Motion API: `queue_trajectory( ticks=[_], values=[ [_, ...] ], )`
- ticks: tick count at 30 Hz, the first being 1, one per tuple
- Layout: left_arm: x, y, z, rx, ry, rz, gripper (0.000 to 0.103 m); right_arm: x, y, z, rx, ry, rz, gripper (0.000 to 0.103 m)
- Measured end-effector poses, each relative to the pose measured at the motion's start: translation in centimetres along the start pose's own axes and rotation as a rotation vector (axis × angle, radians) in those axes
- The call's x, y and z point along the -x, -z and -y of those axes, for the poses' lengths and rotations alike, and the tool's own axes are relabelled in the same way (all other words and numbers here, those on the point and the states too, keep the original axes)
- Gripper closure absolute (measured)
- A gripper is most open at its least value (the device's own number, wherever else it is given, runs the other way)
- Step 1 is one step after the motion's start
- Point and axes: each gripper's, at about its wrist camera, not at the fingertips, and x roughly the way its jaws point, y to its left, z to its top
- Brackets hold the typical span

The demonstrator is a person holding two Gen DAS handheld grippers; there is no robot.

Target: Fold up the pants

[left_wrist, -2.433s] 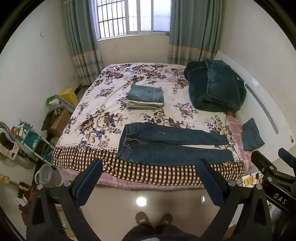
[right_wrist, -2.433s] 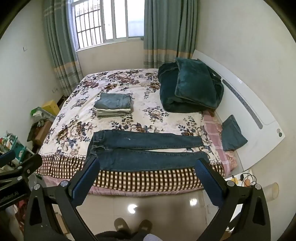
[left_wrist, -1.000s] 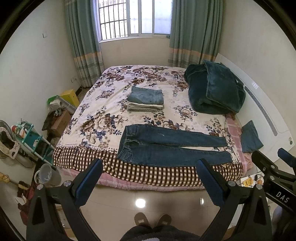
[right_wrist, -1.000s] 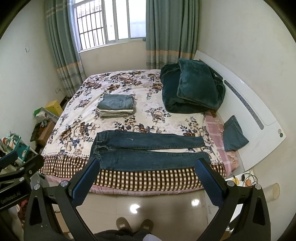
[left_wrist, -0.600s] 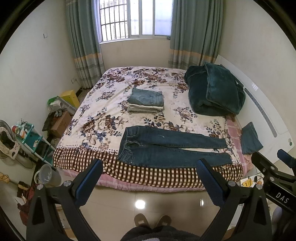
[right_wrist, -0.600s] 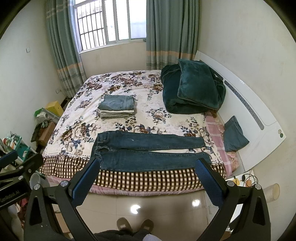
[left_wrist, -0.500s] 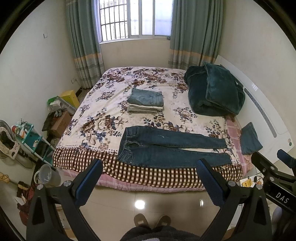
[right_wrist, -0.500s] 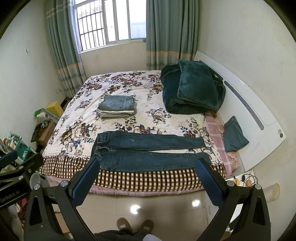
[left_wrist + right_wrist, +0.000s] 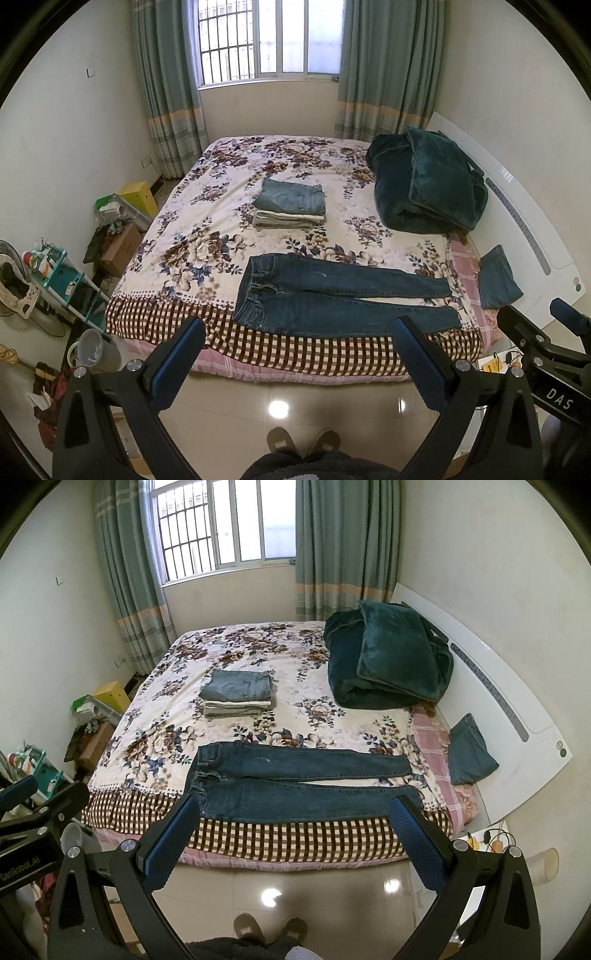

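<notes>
The jeans [image 9: 332, 295] lie flat along the near edge of the bed [image 9: 207, 229], waistband left. Both views have drawn back and risen slightly, seemingly. The left gripper [image 9: 297, 354] and right gripper [image 9: 293, 830] gape wide, empty; folding not begun.

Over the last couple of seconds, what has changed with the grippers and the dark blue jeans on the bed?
Both cameras have pulled back a little from the bed: the dark blue jeans sit slightly smaller and higher in each view. Nothing was gripped or released. The left gripper and right gripper remain open above the floor, and the jeans still lie flat, unfolded, along the near edge of the floral bedspread.
</notes>
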Motion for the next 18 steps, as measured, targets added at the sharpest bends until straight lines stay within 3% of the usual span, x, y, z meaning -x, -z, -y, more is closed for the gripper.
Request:
queue_trajectory(
  ticks=[9, 18],
  values=[
    [0.1, -0.1, -0.1, 0.002, -0.004, 0.004, 0.000, 0.4, -0.1, -0.4, 0.003, -0.007, 0.000, 0.000],
    [-1.0, -2.3, 1.0, 0.027, -0.035, 0.004, 0.000, -0.8, -0.7, -0.4, -0.007, -0.018, -0.022, 0.000]
  ],
)
